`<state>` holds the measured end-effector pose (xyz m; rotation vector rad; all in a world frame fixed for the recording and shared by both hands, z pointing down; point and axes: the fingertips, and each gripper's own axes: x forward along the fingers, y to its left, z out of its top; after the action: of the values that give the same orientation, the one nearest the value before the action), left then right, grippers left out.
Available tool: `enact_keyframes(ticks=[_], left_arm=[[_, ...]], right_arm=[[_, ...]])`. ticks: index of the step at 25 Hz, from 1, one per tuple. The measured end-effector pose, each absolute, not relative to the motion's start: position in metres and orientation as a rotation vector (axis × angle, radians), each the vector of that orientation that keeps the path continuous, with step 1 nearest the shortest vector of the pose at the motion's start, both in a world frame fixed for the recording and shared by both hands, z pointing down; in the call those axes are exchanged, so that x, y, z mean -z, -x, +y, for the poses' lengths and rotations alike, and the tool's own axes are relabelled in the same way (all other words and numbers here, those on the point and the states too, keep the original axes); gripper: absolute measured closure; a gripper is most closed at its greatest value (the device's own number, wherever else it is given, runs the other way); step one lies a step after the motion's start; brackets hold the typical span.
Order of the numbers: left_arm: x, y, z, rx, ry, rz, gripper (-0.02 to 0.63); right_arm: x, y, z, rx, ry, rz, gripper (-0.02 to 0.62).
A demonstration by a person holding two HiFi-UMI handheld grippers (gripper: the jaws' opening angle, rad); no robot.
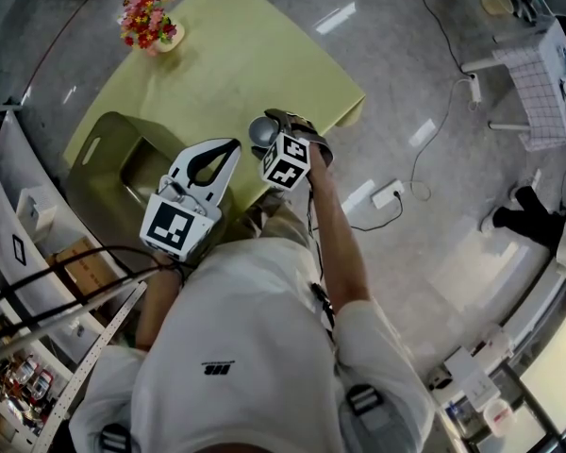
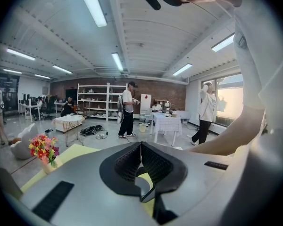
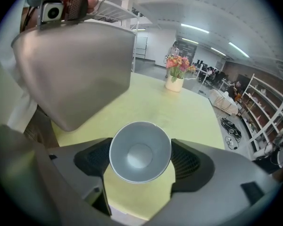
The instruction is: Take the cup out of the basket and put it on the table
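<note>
Right gripper view: my right gripper (image 3: pixel 140 160) pinches the cup (image 3: pixel 139 149) over the table's (image 3: pixel 179 117) near edge, so it's out of the basket (image 1: pixel 113 159) beside the table. My left gripper (image 2: pixel 140 154) is pressed together, empty. I reckon only setting down and letting go remains.

Big open workshop. Polished grey floor (image 1: pixel 434 83) with glare streaks off the ceiling strip lights (image 2: pixel 92 6). Brick back wall (image 2: pixel 177 93), white shelving (image 2: pixel 95 98) in front of it. Windows (image 2: pixel 228 95) on the right, daylight coming in. Checked-cloth table (image 2: pixel 167 122) mid-room, white-draped table (image 2: pixel 68 121) further left. Power strip (image 1: pixel 389 194) and its cable lying loose on the floor.
</note>
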<state>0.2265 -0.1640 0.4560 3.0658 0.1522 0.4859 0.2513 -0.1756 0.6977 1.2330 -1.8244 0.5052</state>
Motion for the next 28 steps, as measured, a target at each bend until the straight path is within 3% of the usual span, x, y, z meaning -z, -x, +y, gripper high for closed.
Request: enact_keyframes(ticks=[5, 17, 28], left_arm=[[-0.456, -0.225, -0.164, -0.486, -3.06, 0.148, 0.594], [-0.451, -0.221, -0.161, -0.45, -3.059, 0.15, 0.594], [-0.439, -0.214, -0.155, -0.361, -3.039, 0.171, 0.594]], right_arm=[[-0.694, -0.25, -0.175, -0.515, -1.26, -1.847, 0.193], [-0.675, -0.259, -0.155, -0.519, -1.316, -1.835, 0.181], [-0.529, -0.251, -0.133, -0.378, -1.7, -2.065, 0.212]])
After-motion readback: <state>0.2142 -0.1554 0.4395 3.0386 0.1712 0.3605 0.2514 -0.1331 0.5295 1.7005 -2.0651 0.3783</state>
